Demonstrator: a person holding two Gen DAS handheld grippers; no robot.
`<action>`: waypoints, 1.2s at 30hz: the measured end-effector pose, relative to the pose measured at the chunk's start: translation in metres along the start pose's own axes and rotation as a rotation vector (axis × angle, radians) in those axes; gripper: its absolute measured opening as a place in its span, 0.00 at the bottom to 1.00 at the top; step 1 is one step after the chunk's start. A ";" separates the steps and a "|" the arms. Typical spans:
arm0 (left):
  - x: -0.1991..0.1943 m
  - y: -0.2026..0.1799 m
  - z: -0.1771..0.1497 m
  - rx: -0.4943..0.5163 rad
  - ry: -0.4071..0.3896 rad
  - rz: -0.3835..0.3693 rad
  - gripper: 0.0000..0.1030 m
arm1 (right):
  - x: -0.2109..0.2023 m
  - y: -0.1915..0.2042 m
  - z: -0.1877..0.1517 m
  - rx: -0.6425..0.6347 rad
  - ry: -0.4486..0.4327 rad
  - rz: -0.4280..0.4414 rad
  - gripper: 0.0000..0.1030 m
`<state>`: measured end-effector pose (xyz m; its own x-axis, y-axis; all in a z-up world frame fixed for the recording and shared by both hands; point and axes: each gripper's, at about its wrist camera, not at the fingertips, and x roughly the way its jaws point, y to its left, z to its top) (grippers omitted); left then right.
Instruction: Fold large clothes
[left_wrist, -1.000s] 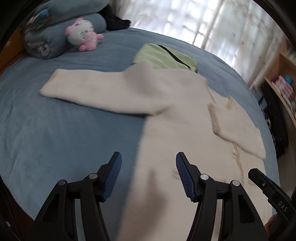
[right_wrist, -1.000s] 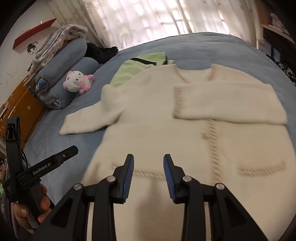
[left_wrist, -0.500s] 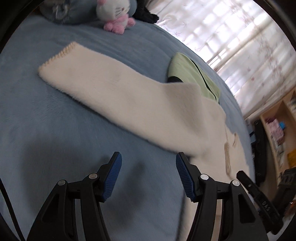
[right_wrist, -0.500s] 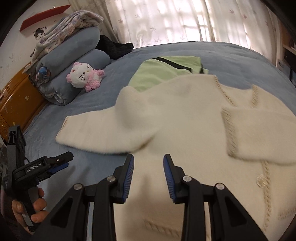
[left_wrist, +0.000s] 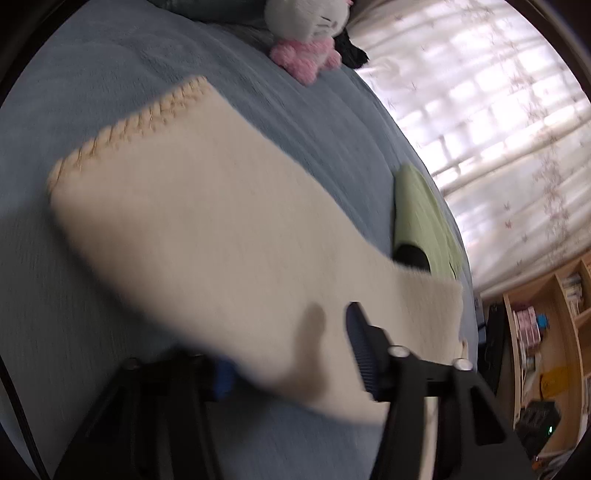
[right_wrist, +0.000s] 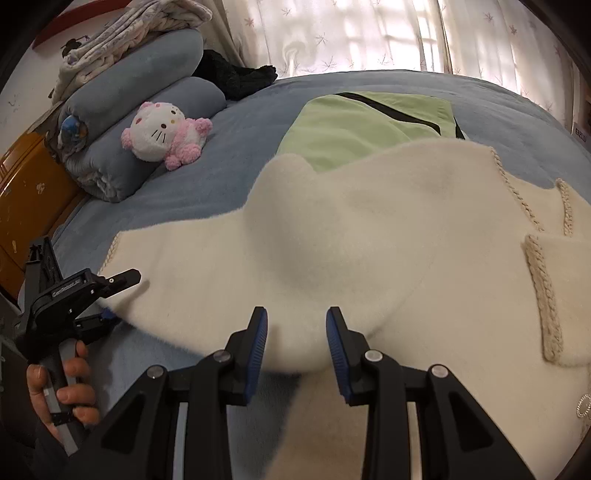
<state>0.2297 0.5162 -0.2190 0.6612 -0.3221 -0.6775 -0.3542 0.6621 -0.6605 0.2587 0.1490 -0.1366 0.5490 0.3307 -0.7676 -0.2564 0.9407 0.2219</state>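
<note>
- Cardigan, cream and fleecy, lies spread on the blue bed; it looks soft, light and floppy.
- Left gripper has just been closing, its jaws straddling the sleeve edge; a firm pinch cannot be confirmed.
- Right gripper hovers part-open, empty, over the armpit.
- Best hold: the stitched cuff.

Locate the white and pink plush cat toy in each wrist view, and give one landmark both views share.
Left wrist view: the white and pink plush cat toy lies at the top edge, centre, partly cut off.
Right wrist view: upper left, on the blue bedspread, against the rolled blue bedding.
Shared landmark: the light green garment, partly under the cream knitted cardigan.
</note>
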 end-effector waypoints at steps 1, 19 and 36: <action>0.001 0.002 0.004 -0.003 -0.008 0.013 0.24 | 0.001 0.000 0.001 0.001 -0.001 -0.003 0.32; -0.038 -0.265 -0.093 0.569 -0.100 -0.084 0.07 | -0.077 -0.102 -0.018 0.207 -0.051 -0.051 0.32; 0.086 -0.354 -0.302 0.826 0.214 -0.012 0.23 | -0.145 -0.246 -0.066 0.402 -0.088 -0.166 0.32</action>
<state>0.2124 0.0499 -0.1414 0.4934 -0.3981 -0.7733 0.3026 0.9121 -0.2765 0.1895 -0.1356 -0.1201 0.6269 0.1618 -0.7621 0.1611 0.9301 0.3300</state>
